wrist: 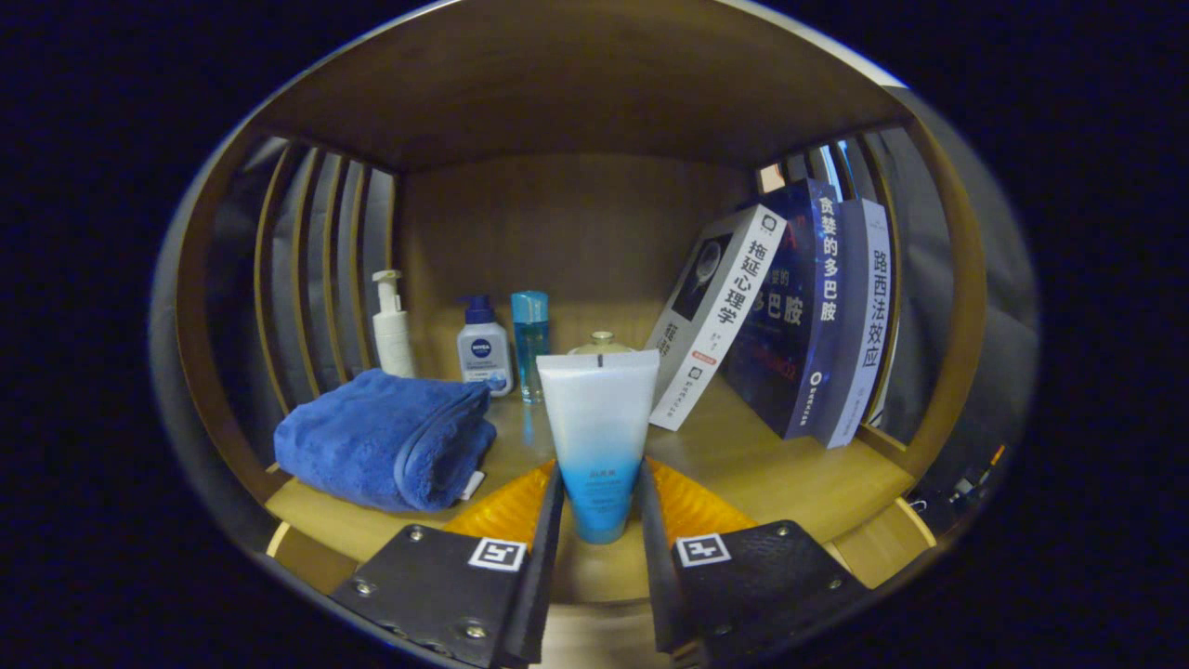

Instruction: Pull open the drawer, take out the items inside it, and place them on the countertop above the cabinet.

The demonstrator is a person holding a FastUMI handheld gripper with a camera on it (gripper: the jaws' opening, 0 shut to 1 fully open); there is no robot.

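A white-to-blue squeeze tube (599, 437) stands upright, cap end down, between my two fingers, and my gripper (599, 506) is shut on its lower blue part. The tube is held over the front of the wooden countertop (771, 474), inside a shelf niche with a wooden back wall. Whether the cap rests on the wood or hangs just above it, I cannot tell.
A folded blue towel (385, 439) lies left of the tube. Behind stand a white pump bottle (392, 327), a white bottle with a blue cap (484, 348), a clear blue bottle (530, 339) and a small round lid (602, 344). Three books (799, 316) lean at the right.
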